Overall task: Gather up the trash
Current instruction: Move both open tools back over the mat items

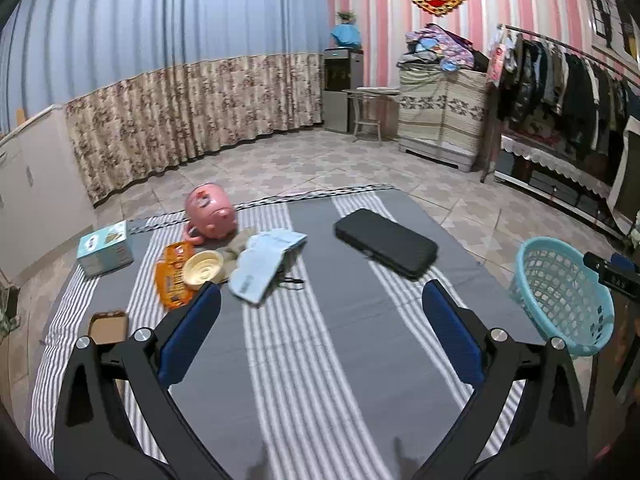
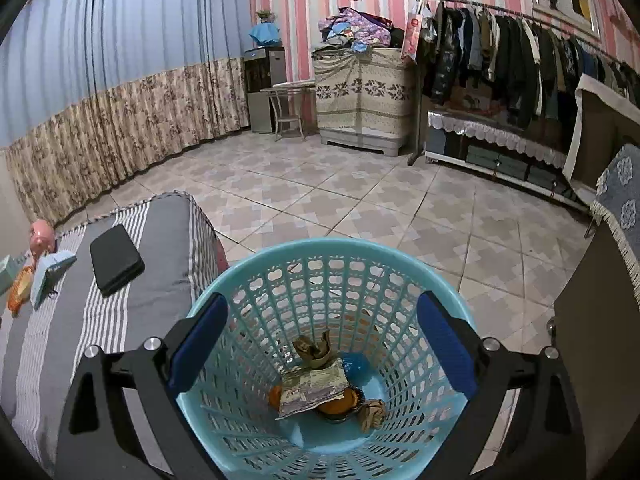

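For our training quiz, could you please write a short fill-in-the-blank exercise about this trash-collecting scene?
1. The right hand-held gripper hangs open above the ____ basket.
2. A foil wrapper lies ____ the basket.
3. The left hand-held gripper is ____, holding nothing.
4. On the striped bedcover, the black case lies to the ____ of the orange snack bag in the left wrist view.

Missing words: blue; inside; open; right

Perforated glossy plastic basket (image 2: 320, 272); matt striped cloth cover (image 1: 320, 360); seemingly foil wrapper (image 2: 312, 386).
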